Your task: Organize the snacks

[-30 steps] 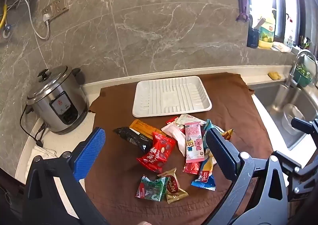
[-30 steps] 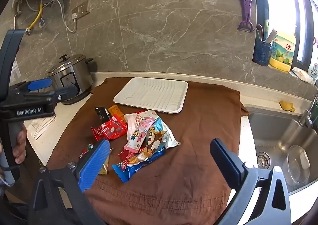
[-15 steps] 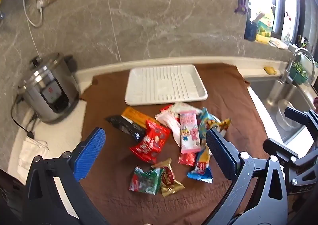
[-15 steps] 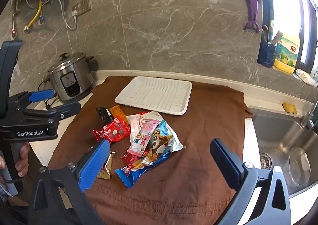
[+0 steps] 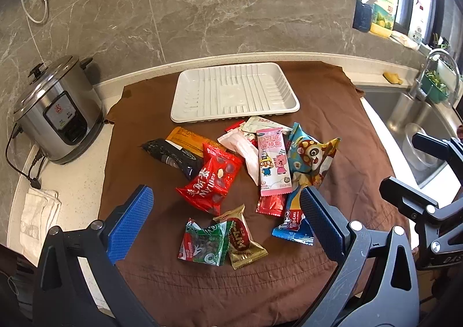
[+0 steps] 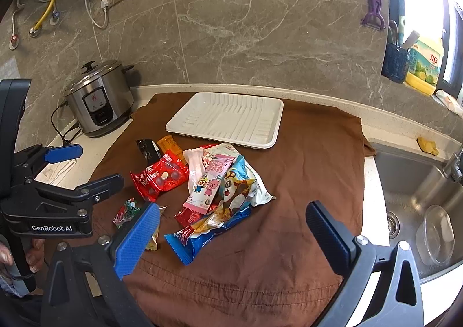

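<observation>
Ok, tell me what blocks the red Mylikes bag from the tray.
On the cloth, the orange packet and black packet lie between the Mylikes bag and the tray; lifted over them, nothing blocks it.

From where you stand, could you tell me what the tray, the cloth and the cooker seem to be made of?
Tray: apparently thin moulded plastic, white, matt, with ribs pressed into its floor. Cloth: brown woven fabric, matt, with wrinkles and a stitched hem. Cooker: probably stainless steel, a brushed shine on body and lid, with a black knob and panel.
</observation>
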`<control>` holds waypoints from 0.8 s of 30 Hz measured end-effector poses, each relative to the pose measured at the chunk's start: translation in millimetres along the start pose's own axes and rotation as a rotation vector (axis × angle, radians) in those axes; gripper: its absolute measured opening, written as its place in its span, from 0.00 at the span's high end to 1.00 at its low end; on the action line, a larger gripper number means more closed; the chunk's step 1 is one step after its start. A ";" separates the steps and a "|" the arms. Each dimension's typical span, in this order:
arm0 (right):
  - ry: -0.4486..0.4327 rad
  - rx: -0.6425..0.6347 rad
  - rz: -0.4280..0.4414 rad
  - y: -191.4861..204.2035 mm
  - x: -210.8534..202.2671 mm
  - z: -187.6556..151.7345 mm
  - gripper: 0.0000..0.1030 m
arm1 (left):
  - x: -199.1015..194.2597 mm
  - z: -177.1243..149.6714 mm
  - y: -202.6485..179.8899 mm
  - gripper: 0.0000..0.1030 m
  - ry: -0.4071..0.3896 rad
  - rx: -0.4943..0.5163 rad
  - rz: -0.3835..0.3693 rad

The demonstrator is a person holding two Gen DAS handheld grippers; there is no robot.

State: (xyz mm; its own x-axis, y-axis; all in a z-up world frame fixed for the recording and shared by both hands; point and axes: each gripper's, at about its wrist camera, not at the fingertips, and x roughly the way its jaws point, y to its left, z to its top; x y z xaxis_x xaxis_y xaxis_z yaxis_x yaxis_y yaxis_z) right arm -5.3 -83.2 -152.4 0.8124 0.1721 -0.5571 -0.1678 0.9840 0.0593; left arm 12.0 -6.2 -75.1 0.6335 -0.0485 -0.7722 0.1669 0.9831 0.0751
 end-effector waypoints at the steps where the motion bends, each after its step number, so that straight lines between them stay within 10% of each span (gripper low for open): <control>1: 0.001 0.000 0.001 -0.5 0.4 0.7 0.00 | 1.6 -0.1 -0.9 0.00 0.001 -0.001 0.000; 24: 0.007 0.002 -0.001 0.3 5.6 4.8 0.00 | 7.3 7.4 6.4 0.00 0.020 -0.010 -0.019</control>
State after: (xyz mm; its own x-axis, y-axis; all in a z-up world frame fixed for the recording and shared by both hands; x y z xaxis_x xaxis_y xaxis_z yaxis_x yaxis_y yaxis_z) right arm 1.9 -81.7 -151.6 0.8085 0.1710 -0.5630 -0.1658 0.9843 0.0609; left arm 23.3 -1.5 -75.6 0.6147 -0.0639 -0.7862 0.1712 0.9838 0.0539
